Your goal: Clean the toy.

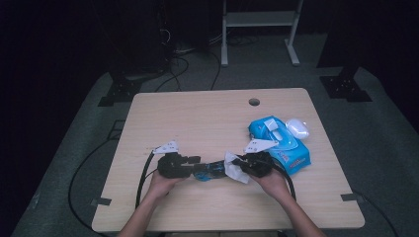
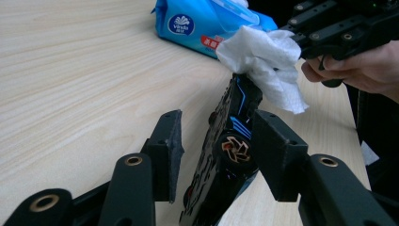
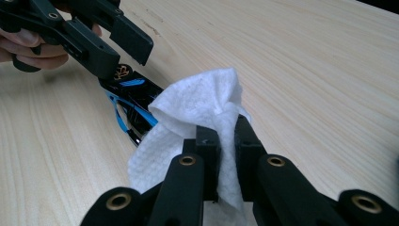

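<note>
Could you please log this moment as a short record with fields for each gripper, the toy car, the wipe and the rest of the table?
left gripper: jaws apart around the toy car, one pad clear of it
right gripper: shut on the white wipe
toy car: black and blue, tipped on its side
white wipe: draped against the car's end
wipes pack: blue, on the table
white case: beside the pack

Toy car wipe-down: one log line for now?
right tongs: shut on wipe | wipe: against toy car | left tongs: open around car
</note>
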The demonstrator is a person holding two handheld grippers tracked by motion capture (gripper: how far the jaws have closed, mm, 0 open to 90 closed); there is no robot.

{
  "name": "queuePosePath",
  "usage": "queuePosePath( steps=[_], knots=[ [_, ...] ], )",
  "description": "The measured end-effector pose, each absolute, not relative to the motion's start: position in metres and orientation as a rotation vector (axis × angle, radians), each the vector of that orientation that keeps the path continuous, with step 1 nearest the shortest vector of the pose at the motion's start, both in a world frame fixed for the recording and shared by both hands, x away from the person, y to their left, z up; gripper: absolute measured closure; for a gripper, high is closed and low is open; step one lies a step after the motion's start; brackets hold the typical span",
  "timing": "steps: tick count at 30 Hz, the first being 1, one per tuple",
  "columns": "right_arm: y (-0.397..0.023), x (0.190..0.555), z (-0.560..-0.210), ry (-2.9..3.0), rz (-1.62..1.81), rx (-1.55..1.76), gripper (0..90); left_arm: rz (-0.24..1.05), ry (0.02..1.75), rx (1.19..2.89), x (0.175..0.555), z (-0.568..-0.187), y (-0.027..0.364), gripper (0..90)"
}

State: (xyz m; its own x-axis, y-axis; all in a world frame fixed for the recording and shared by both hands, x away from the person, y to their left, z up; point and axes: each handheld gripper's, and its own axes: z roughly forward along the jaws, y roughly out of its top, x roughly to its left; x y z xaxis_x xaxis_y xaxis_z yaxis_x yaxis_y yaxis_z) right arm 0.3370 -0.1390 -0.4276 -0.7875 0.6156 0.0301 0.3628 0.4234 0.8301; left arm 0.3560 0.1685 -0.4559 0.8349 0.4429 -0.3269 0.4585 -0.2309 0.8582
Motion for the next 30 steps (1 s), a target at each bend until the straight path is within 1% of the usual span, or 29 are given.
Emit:
queuePosePath(
  steps=[5,12,25,30],
  knots=[
    [-0.140,0.332,-0.428,2.401,1.301,0.844,83.7,0.027,0.648,1.880,0.351,-0.455,0.167,51.4],
    [-0.142,0.319,-0.428,2.404,1.297,0.802,83.7,0.056,0.608,1.910,0.340,-0.453,0.165,48.4],
    [-0.147,0.283,-0.428,2.405,1.287,0.709,83.9,0.078,0.522,1.971,0.320,-0.448,0.158,48.2],
    [-0.147,0.272,-0.427,2.424,1.264,0.683,83.9,0.079,0.515,1.989,0.311,-0.449,0.159,44.9]
  ],
)
